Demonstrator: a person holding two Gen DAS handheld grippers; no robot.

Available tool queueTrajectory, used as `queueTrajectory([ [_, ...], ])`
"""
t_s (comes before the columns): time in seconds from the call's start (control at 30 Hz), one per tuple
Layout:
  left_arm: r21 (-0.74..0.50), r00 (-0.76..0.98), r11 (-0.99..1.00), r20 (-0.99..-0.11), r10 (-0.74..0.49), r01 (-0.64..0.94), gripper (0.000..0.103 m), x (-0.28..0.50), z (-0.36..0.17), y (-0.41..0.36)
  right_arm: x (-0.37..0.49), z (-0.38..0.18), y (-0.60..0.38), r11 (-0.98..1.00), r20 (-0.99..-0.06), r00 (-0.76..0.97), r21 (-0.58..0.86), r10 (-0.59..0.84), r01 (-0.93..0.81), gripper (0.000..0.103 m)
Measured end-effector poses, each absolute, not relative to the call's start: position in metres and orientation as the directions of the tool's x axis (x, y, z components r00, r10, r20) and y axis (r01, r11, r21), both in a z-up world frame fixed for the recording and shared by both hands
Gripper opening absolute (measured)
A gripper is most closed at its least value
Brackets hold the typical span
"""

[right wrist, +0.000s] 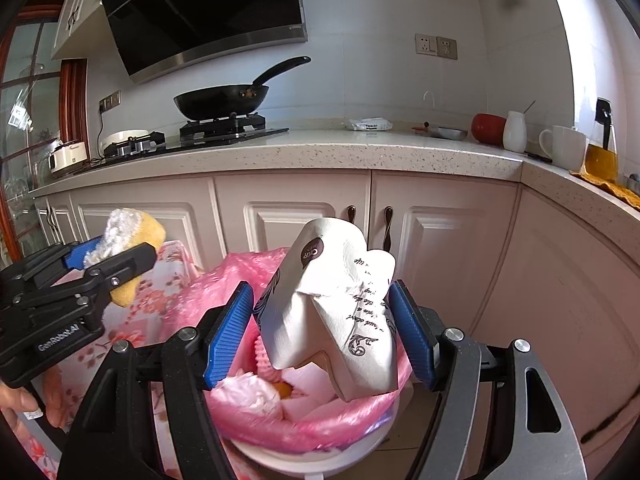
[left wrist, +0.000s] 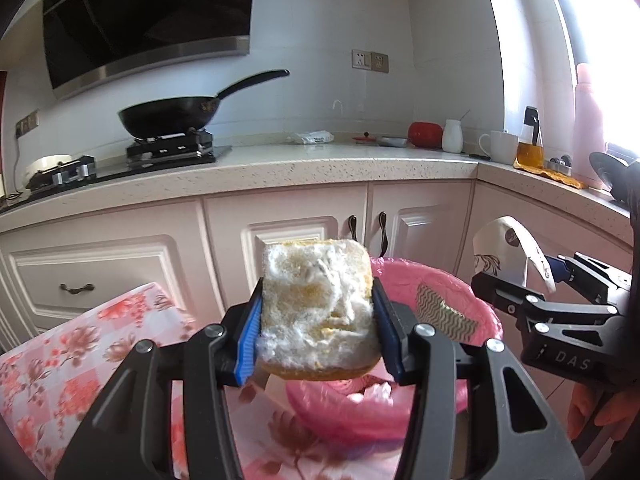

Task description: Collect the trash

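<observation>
My left gripper [left wrist: 318, 330] clamped the sponge [left wrist: 316, 308] beside the bin [right wrist: 304, 420]; my right gripper [right wrist: 322, 330] pinched the paper cup [right wrist: 336, 312] above it (an early release risked dropping the sponge outside).

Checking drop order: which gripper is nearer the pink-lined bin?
Right. Right gripper holds the crushed paper cup over the bin; left gripper, holding the sponge, is beside its rim.

White cabinets [right wrist: 288, 208], speckled counter [right wrist: 360, 152] (sunlit), range hood [right wrist: 208, 12].

Crumpled paper cup [right wrist: 332, 304] in right tool [right wrist: 322, 328] above pink-lined bin [right wrist: 320, 432]
</observation>
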State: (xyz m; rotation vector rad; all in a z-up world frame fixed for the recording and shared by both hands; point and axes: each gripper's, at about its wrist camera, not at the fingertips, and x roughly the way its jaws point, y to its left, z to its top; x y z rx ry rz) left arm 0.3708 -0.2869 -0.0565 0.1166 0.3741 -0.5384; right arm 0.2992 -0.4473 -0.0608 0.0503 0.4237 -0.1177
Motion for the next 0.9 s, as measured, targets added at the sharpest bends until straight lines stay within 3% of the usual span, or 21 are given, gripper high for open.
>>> queueTrajectory([
  [0.3,-0.012,0.75,0.827,-0.415,-0.516,0.562,0.049,0.409,-0.075,-0.312,0.325,-0.069,-0.463,0.993,-0.426,0.9,0.019,-0.096,0.115,0.067],
  [0.43,-0.021,0.747,0.827,-0.418,-0.518,0.562,0.068,0.418,-0.082,-0.315,0.333,-0.073,-0.468,0.994,-0.436,0.896,0.033,-0.083,0.108,0.071],
  [0.7,-0.014,0.777,0.856,-0.412,-0.476,0.517,0.072,0.422,-0.084,-0.297,0.332,-0.073,-0.469,0.992,-0.43,0.898,0.03,-0.097,0.121,0.071],
  [0.9,-0.023,0.805,0.875,-0.381,-0.455,0.484,0.093,0.405,-0.07,-0.277,0.314,-0.064,-0.464,0.991,-0.422,0.902,0.041,-0.096,0.125,0.071],
])
